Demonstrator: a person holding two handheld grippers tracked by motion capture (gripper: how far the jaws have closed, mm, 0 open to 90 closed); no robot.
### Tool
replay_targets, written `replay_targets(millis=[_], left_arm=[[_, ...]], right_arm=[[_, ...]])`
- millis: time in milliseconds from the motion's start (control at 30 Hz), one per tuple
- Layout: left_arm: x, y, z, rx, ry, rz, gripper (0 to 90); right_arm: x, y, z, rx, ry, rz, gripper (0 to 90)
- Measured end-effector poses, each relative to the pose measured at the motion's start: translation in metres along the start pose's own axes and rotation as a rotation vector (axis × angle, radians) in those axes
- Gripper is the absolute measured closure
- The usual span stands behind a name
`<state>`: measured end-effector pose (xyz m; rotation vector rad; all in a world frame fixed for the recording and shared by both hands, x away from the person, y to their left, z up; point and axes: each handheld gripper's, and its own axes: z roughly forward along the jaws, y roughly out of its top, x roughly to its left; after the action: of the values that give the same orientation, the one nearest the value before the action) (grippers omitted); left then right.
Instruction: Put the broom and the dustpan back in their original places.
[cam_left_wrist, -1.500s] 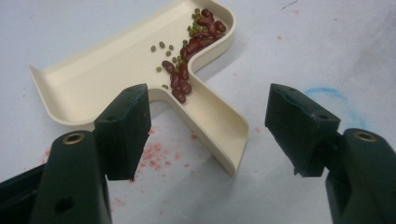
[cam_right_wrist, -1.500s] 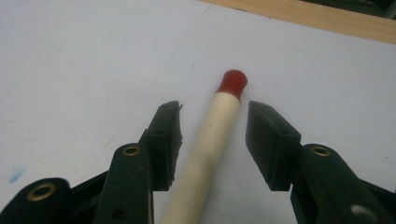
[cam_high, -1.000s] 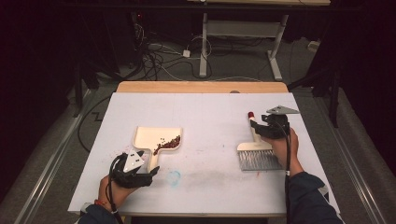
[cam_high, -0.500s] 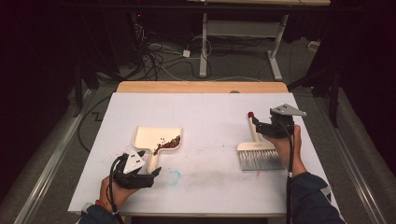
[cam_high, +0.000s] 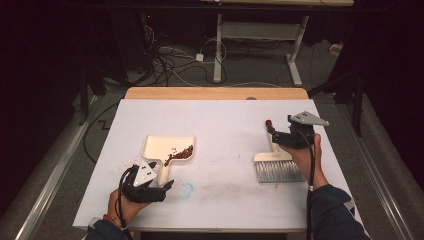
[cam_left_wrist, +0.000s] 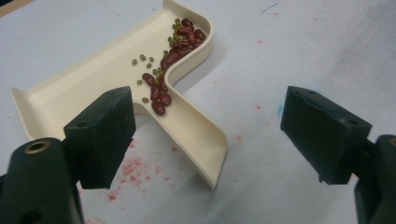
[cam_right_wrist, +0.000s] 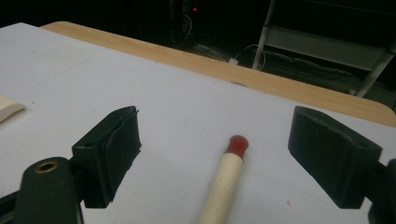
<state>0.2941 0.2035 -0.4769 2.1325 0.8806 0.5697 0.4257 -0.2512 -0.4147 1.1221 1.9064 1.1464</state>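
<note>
Table (cam_high: 220, 125): white top with a wooden far edge, faint red and blue smudges near the middle front.

Dustpan (cam_high: 167, 149): cream, lay flat on the left half of the table, its handle (cam_left_wrist: 196, 135) pointing toward the person. Beans (cam_high: 180, 154), dark red mixed with small green ones, sat heaped in the pan's near right corner and trailed into the handle channel, as seen in the left gripper view (cam_left_wrist: 175, 44).

Left gripper (cam_high: 162, 182): held in the left hand (cam_high: 125, 207) at the near left of the table, just behind the handle's end. Jaws stood wide apart, holding nothing; in its own view the handle's end lay between them (cam_left_wrist: 210, 135), nearer the left jaw, with no contact visible. Red specks marked the table under that jaw.

Brush (cam_high: 276, 165): cream, grey bristles toward the person, lay on the right half of the table, well apart from the dustpan. Its handle ran away from the person and ended in a red tip (cam_right_wrist: 236, 144).

Right gripper (cam_high: 271, 131): held in the right hand (cam_high: 306, 157) above the brush handle. Jaws wide apart, empty; in its own view the handle (cam_right_wrist: 222, 184) rose between them (cam_right_wrist: 215, 154), touching neither.

Floor beyond the table: cables (cam_high: 170, 60) and a white desk frame (cam_high: 260, 35), dimly lit.
</note>
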Motion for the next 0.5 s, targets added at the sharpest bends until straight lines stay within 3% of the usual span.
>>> replay_targets(millis=[500], left_arm=[[-0.002,0.001,0.0,0.009,-0.002,0.022,17.8]], right_arm=[[0.021,0.012,-0.026,-0.078,0.072,-0.063,18.1]])
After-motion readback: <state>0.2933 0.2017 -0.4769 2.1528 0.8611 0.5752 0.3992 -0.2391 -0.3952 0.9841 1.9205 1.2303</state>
